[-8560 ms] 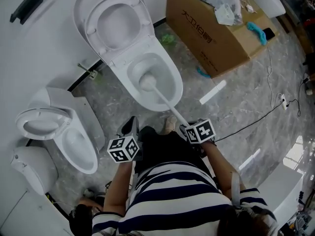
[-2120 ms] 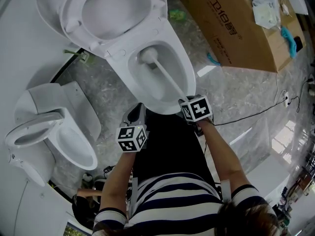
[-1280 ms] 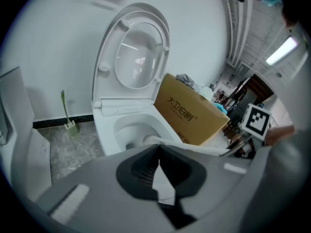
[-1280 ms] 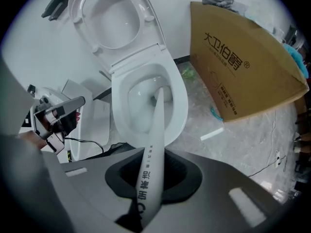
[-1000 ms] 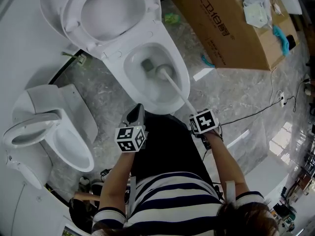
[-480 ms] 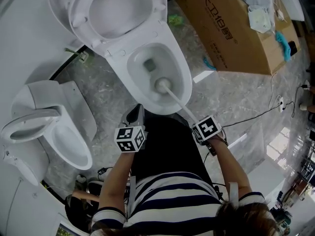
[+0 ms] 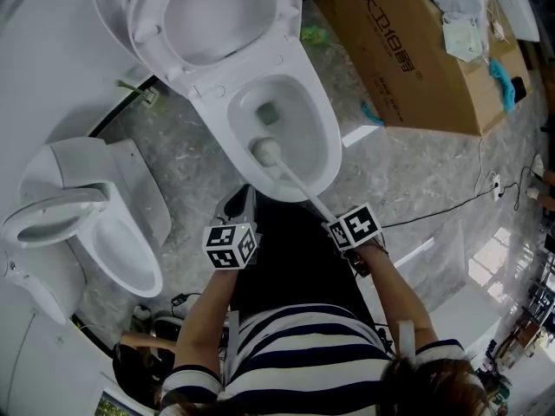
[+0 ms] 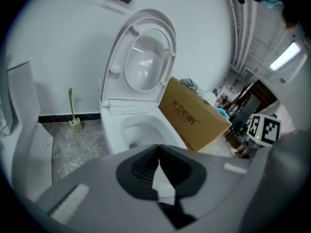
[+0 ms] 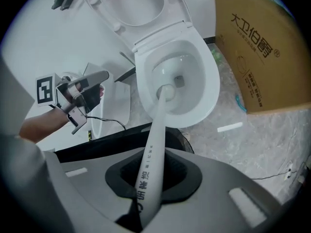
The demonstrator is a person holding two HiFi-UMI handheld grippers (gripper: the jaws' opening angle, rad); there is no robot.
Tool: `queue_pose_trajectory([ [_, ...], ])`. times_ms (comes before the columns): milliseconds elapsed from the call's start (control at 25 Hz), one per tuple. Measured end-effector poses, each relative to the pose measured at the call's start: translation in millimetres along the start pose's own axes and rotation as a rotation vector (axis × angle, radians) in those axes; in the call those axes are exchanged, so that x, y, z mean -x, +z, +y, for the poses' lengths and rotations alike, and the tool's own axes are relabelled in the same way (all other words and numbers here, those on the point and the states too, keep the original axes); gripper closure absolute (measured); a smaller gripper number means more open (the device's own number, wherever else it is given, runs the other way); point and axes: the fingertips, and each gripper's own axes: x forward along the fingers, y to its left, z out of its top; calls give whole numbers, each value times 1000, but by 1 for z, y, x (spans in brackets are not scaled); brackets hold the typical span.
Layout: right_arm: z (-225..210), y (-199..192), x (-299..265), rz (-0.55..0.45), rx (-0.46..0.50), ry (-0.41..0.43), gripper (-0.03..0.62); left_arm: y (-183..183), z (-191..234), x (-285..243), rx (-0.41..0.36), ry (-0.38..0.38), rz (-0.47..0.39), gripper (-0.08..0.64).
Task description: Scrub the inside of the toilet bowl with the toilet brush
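Small toilet (image 7: 108,232): far left, a second white toilet by the wall.
Left arm (image 7: 205,319): bare, coming up out of the striped shirt (image 7: 295,345). It is bent and kept close to the body.
Left gripper (image 8: 158,165): held low, pointing at the front of the big toilet. Its two jaws are pressed together at the tips and there is nothing between them.
Toilet bowl (image 7: 333,137): white, in the middle, with its lid (image 7: 208,16) tipped up against the wall. A dark drain hole (image 7: 268,111) sits at the bottom.
Toilet brush (image 7: 295,183): the long white handle slants down from the right gripper into the bowl. The round head rests on the inside wall on the person's side, near the drain hole.
Right gripper (image 9: 152,176): its jaws squeeze the top part of the brush handle — the handle runs straight out between them.
Right arm (image 7: 390,297): reaches further forward than the left one, with the wrist just short of the bowl's front rim.
Cardboard box (image 7: 408,59): brown, on the grey floor to the right of the toilet — cloths lie on top.
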Motion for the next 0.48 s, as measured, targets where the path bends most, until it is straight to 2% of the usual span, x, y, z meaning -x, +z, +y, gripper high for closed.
queue_pose_trajectory([
  [480,3,54,-22,-53,22,-19,536,-4,4,5,-1,0,1,560],
])
